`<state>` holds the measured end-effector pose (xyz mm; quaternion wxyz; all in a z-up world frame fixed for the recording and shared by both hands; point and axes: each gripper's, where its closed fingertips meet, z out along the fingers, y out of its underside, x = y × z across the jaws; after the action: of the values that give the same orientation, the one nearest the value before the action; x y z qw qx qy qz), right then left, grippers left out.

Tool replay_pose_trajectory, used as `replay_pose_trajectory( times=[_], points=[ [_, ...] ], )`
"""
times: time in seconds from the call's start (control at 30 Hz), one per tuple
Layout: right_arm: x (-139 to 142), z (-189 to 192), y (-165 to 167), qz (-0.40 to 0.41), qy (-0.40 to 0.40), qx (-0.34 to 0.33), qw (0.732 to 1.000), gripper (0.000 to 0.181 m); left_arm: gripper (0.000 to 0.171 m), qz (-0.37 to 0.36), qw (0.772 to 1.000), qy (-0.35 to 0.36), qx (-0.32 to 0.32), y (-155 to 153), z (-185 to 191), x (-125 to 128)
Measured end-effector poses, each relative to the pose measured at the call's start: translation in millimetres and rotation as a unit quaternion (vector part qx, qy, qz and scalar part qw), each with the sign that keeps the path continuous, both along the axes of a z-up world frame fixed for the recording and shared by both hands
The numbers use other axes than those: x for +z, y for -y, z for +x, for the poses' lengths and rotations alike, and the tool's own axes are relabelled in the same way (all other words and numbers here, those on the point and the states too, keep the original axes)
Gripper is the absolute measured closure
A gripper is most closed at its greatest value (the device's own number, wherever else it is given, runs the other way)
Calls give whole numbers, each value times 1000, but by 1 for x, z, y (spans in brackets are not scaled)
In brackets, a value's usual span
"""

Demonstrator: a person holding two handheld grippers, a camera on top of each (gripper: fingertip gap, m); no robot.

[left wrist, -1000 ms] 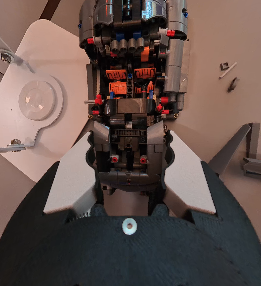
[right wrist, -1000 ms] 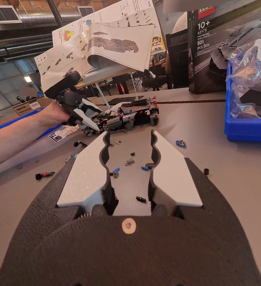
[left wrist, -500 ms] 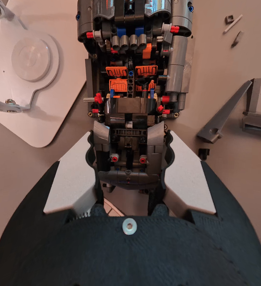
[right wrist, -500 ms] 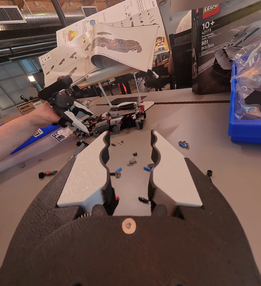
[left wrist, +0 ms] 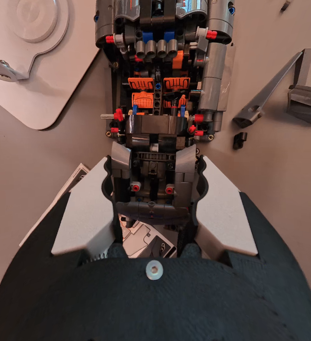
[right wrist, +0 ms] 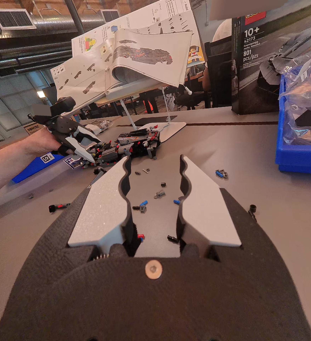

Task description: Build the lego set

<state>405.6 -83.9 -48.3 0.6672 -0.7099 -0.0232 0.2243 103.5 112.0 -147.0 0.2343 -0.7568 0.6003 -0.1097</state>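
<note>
Grey counter [right wrist: 243,166] carries my half-built lego car [left wrist: 156,110]: chassis, seats and engine are in, but loose pins [right wrist: 141,206] and grey panels [left wrist: 269,92] remain. My left hand-held gripper [left wrist: 154,184] clamps its nose; the right hand-held gripper [right wrist: 153,184] hangs open, empty.

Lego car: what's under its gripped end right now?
Under the car's near end a printed sheet shows between the left gripper's fingers. Chassis and fingers cover the rest.

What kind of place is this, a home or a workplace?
Probably a shared workshop or open office, not a home. Bare silver ventilation ducts run along the ceiling, more tables and chairs stand behind the grey work table, and the half-built model car rests there.
</note>
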Motion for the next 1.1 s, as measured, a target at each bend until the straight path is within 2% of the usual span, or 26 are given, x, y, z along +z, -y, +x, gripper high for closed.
replay_pose_trajectory(
  times=[0.17,0.27,0.43,0.53,0.7,0.93,1.1],
  points=[
    [1,0,1,3,-1,0,1000,130,75,18,1000,0,7,-1,-6,4],
    [2,0,1,5,-2,0,1000,130,71,54,998,1,12,-4,-9,12],
    [4,0,2,9,-2,0,1000,130,89,118,992,42,8,7,1,40],
    [4,-1,2,9,-2,2,1000,130,105,115,989,78,-39,32,26,49],
    [5,-1,3,11,-2,2,1000,130,116,141,985,42,-93,49,54,35],
    [8,-1,5,18,-6,4,1000,130,135,134,986,28,-98,46,68,23],
    [9,-2,6,20,-6,6,1000,130,139,140,985,23,-94,41,70,19]
  ],
)
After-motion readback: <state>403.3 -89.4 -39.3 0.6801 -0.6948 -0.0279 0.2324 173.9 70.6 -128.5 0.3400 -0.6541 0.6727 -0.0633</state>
